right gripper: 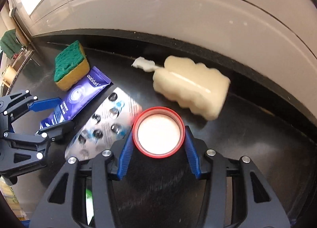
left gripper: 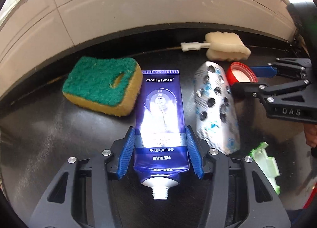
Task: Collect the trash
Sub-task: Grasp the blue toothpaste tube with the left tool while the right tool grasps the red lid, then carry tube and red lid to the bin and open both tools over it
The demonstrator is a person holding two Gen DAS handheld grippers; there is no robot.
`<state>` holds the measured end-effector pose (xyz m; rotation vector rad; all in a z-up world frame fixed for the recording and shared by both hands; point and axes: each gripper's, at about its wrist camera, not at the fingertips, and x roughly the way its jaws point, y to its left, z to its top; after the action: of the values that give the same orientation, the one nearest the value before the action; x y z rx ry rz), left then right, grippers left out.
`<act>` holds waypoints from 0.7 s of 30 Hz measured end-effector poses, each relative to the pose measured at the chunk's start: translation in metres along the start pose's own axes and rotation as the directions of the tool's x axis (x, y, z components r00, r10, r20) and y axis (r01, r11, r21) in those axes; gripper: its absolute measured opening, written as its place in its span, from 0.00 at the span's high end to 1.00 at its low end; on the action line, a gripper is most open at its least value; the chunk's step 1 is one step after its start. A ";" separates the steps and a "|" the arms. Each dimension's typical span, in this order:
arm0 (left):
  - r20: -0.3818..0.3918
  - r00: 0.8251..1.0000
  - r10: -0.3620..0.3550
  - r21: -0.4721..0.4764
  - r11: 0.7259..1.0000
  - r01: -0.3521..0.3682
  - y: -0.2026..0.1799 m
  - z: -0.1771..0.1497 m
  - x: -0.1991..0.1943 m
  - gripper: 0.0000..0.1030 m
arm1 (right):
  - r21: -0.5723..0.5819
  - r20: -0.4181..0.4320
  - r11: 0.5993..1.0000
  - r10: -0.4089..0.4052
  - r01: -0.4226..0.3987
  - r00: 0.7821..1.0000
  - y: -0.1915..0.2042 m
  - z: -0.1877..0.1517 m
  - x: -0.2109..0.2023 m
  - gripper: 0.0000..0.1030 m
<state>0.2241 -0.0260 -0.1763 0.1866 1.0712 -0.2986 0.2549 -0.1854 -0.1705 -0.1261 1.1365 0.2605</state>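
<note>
Between the blue pads of the left gripper (left gripper: 160, 149) lies a purple toothpaste tube (left gripper: 160, 120), the pads closed against its two long edges at its lower half. The tube lies flat on the black tabletop (left gripper: 49, 132), its long axis running straight along the gripper's fingers: the white threaded neck, uncapped, points back toward the camera, and the crimped flat end points away toward the white wall (left gripper: 138, 5). Just left of the tube's far end sits a green-and-yellow sponge (left gripper: 103, 87), touching or nearly touching it. Just right of the tube lies a silver blister pack (left gripper: 215, 107), long axis roughly parallel to the tube, slightly tilted. Near the right edge is a pale green plastic piece (left gripper: 266, 164).

The right gripper (right gripper: 158, 138) has its blue pads pressed on either side of a red bottle cap (right gripper: 158, 131), which sits open side up on the tabletop, its white inside showing. The cap's left rim is just beside the blister pack. Beyond the cap lies a cream foam brush head (right gripper: 190, 89) on a short white handle, the handle end pointing left, near the wall.
</note>
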 end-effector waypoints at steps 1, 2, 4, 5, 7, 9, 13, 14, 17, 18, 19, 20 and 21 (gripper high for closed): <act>-0.002 1.000 -0.010 -0.010 1.000 0.010 -0.003 -0.004 -0.006 0.51 | 0.005 0.004 1.000 -0.002 0.002 1.000 0.001 -0.005 -0.006 0.53; 0.006 1.000 -0.005 -0.009 1.000 0.005 -0.006 -0.009 -0.012 0.51 | 0.013 0.013 1.000 -0.007 0.007 1.000 0.001 -0.012 -0.016 0.53; 0.014 1.000 -0.002 -0.010 1.000 0.002 -0.011 -0.016 -0.024 0.51 | 0.022 0.024 1.000 -0.015 0.014 1.000 0.003 -0.020 -0.030 0.53; 0.017 1.000 -0.002 -0.016 1.000 0.002 -0.012 -0.020 -0.031 0.51 | 0.038 0.030 0.999 -0.017 0.015 0.999 0.003 -0.029 -0.042 0.53; 0.027 1.000 0.008 -0.027 1.000 -0.008 -0.016 -0.033 -0.048 0.51 | 0.063 0.039 0.998 -0.014 0.011 0.999 0.005 -0.041 -0.058 0.53; 0.035 0.999 0.016 -0.037 0.999 -0.015 -0.019 -0.046 -0.065 0.51 | 0.076 0.050 0.997 -0.013 0.009 0.999 0.008 -0.053 -0.075 0.53; 0.045 0.998 0.035 -0.060 0.998 -0.032 -0.025 -0.074 -0.095 0.51 | 0.094 0.069 0.996 -0.008 0.001 0.998 0.020 -0.073 -0.103 0.52; 0.044 0.998 0.040 -0.065 0.997 -0.038 -0.026 -0.080 -0.101 0.51 | 0.094 0.074 0.996 -0.008 0.001 0.997 0.026 -0.080 -0.110 0.52; 0.050 0.997 0.055 -0.087 0.995 -0.050 -0.028 -0.103 -0.121 0.51 | 0.085 0.082 0.996 -0.006 -0.001 0.997 0.031 -0.097 -0.129 0.52; 0.051 0.997 0.055 -0.093 0.994 -0.050 -0.025 -0.107 -0.119 0.51 | 0.081 0.086 0.997 -0.007 0.000 0.996 0.033 -0.102 -0.135 0.52; 0.053 0.997 0.057 -0.099 0.994 -0.052 -0.025 -0.112 -0.123 0.51 | 0.078 0.088 0.997 -0.006 -0.001 0.996 0.036 -0.103 -0.136 0.52; 0.056 0.997 0.060 -0.102 0.993 -0.054 -0.026 -0.114 -0.124 0.51 | 0.074 0.090 0.997 -0.006 -0.001 0.996 0.040 -0.107 -0.140 0.52; 0.059 0.996 0.062 -0.103 0.993 -0.055 -0.028 -0.114 -0.119 0.51 | 0.070 0.091 0.998 -0.007 0.000 0.996 0.045 -0.108 -0.139 0.52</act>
<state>0.0672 -0.0018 -0.1246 0.1165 1.0150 -0.1955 0.0934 -0.1865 -0.0883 -0.0542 1.0537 0.2213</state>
